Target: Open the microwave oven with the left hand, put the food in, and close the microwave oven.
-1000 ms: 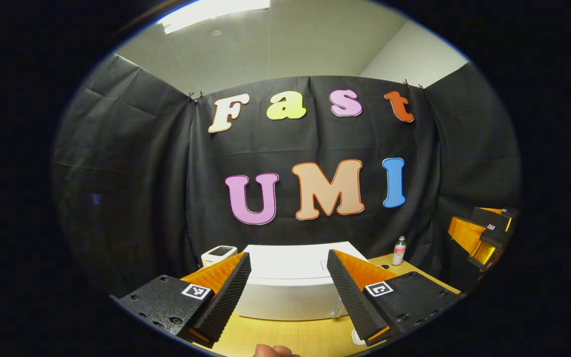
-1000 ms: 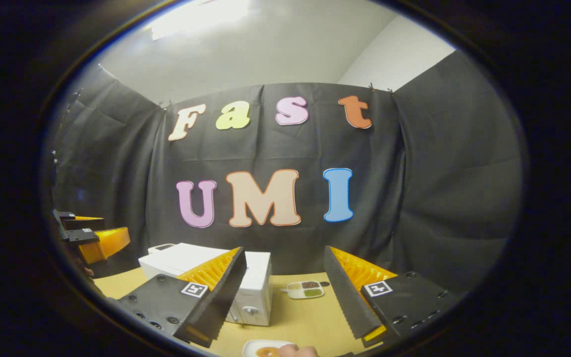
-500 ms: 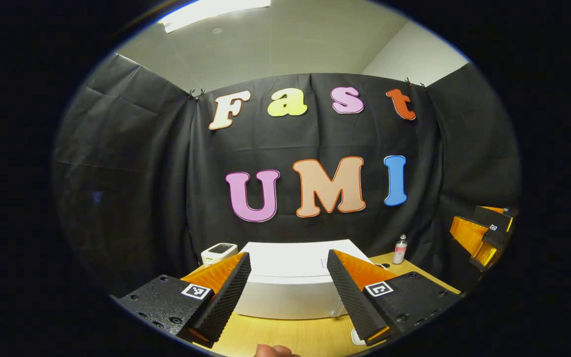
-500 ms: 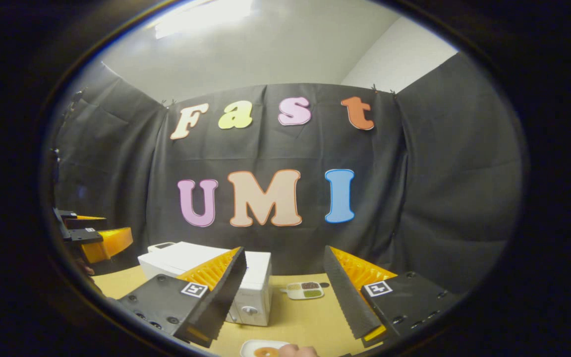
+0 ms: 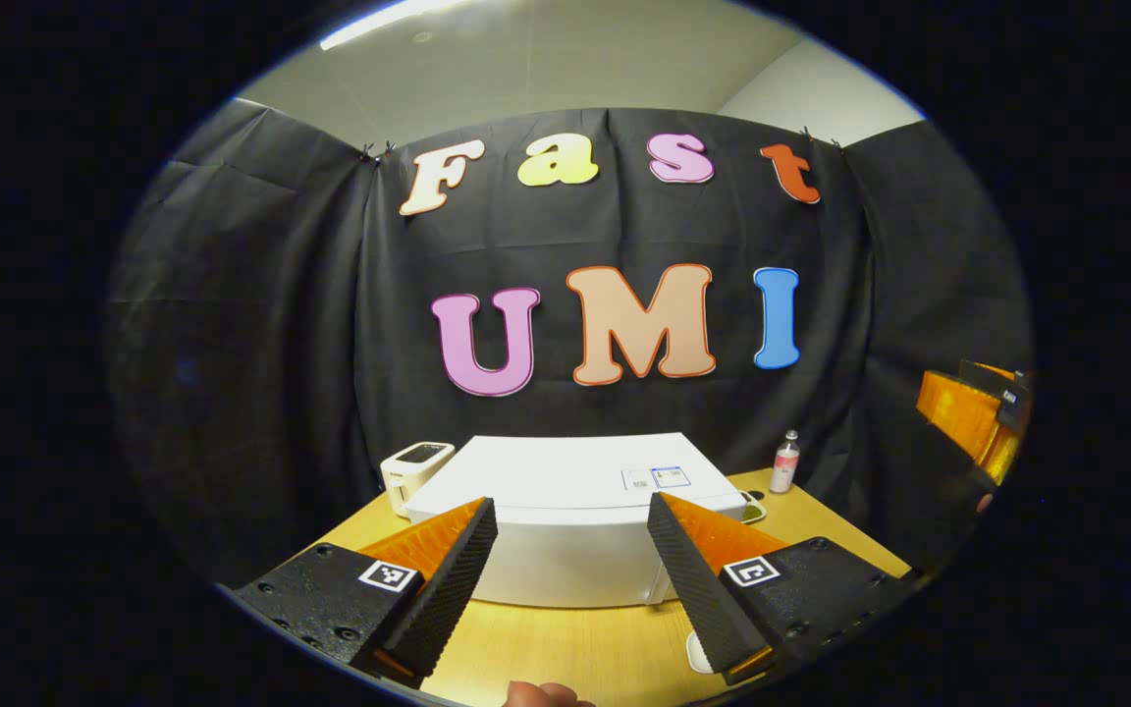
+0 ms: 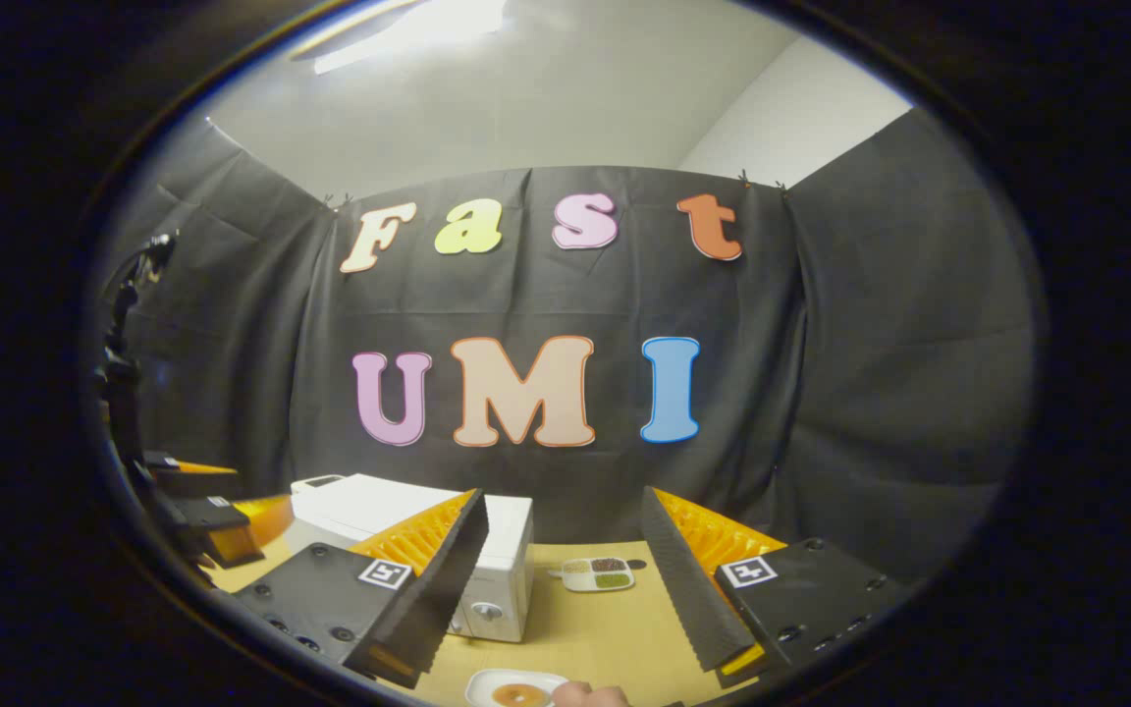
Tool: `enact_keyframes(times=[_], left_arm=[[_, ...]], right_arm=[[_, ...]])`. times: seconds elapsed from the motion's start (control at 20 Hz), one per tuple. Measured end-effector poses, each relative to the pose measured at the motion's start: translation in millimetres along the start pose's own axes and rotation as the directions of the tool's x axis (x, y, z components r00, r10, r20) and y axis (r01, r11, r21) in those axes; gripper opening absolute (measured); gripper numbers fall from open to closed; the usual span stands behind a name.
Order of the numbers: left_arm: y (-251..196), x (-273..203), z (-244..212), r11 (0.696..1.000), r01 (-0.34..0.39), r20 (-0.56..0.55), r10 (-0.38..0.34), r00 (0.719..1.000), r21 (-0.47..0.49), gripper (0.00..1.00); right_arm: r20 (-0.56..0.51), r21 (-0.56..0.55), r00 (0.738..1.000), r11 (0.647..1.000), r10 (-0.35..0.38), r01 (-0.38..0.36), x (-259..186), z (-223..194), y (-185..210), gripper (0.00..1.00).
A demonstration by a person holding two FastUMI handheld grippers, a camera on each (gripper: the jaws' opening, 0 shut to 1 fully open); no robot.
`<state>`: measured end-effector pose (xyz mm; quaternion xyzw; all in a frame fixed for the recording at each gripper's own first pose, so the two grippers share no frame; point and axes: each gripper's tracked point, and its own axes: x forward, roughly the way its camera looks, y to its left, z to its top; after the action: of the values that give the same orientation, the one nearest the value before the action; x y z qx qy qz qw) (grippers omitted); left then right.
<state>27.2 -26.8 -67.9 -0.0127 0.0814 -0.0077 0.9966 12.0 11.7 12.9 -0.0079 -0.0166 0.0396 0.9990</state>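
A white microwave oven (image 5: 565,520) stands shut on the wooden table, straight ahead in the left gripper view. My left gripper (image 5: 570,599) is open in front of it, apart from it and a little above its top. In the right gripper view the microwave (image 6: 408,535) stands at the left, with a white plate (image 6: 516,689) carrying a brown ring-shaped food (image 6: 518,695) at the bottom edge. My right gripper (image 6: 561,599) is open above the table and holds nothing. The left gripper (image 6: 197,506) also shows at the far left there.
A small white device (image 5: 415,469) stands left of the microwave and a small bottle (image 5: 784,463) right of it. A divided sauce dish (image 6: 598,572) lies on the table beyond the right gripper. A fingertip (image 6: 585,695) shows at the bottom edge.
My left gripper has moved forward and tilted down, so the microwave looks larger and its top shows more. In the right gripper view the left gripper has dropped lower. Both stay open.
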Motion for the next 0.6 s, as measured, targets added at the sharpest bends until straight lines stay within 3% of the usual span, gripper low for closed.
enact_keyframes(times=[0.25,0.6], left_arm=[[-33.5,31.5,-57.1,0.998,0.056,-0.082,-0.057,0.995,-0.014,0.98],[-64.5,77.5,-147.5,0.995,0.088,-0.270,-0.095,0.958,-0.035,0.99]], right_arm=[[0.006,-0.025,1.000,0.999,-0.026,0.026,-1.1,9.3,-13.3,0.96],[0.005,-0.070,0.998,0.996,-0.061,0.061,-7.0,13.3,-27.3,0.96]])
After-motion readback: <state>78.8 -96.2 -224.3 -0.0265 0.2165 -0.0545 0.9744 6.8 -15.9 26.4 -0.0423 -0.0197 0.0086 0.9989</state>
